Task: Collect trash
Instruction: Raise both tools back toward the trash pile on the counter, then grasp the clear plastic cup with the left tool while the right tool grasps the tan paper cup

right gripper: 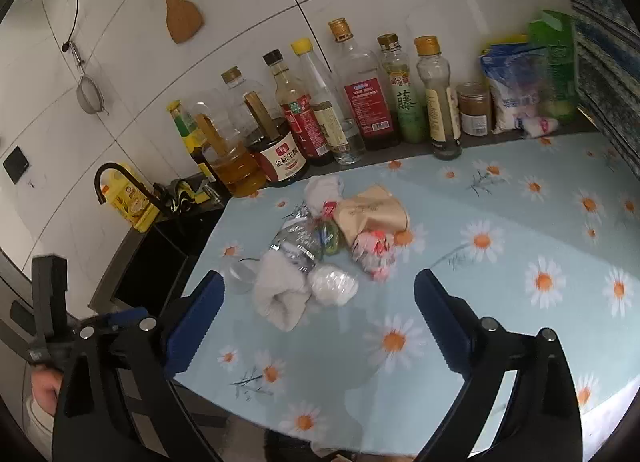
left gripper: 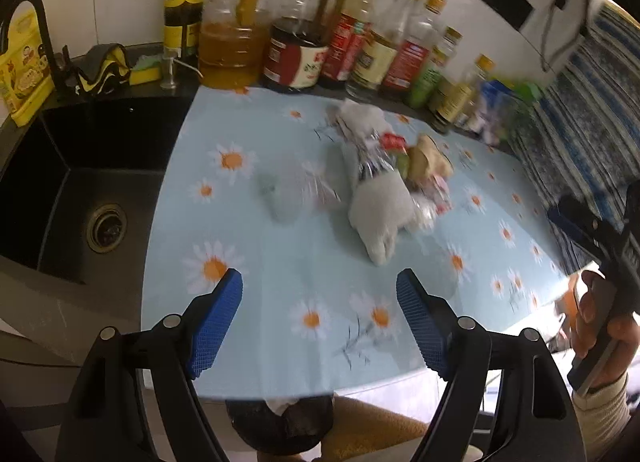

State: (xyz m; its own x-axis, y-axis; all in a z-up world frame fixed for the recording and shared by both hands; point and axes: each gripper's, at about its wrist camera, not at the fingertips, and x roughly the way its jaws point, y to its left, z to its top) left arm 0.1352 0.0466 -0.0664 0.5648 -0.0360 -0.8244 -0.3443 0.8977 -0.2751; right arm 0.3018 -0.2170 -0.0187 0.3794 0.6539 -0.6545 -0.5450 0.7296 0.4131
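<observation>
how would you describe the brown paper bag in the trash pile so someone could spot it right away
On the daisy-print tablecloth, a heap of trash lies in front of the row of sauce bottles. The brown paper bag sits at the heap's back edge, on the side away from the sink. It is the only tan, matte piece among white wads and shiny plastic.

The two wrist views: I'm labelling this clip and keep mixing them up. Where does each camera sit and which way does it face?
Left wrist: on the left gripper, looking down at the trash pile, sink at left; the right hand shows at right.
Right wrist: on the right gripper, facing the pile and bottles; the other gripper's body shows at left.
Shared: pile, bottles, daisy cloth.
</observation>
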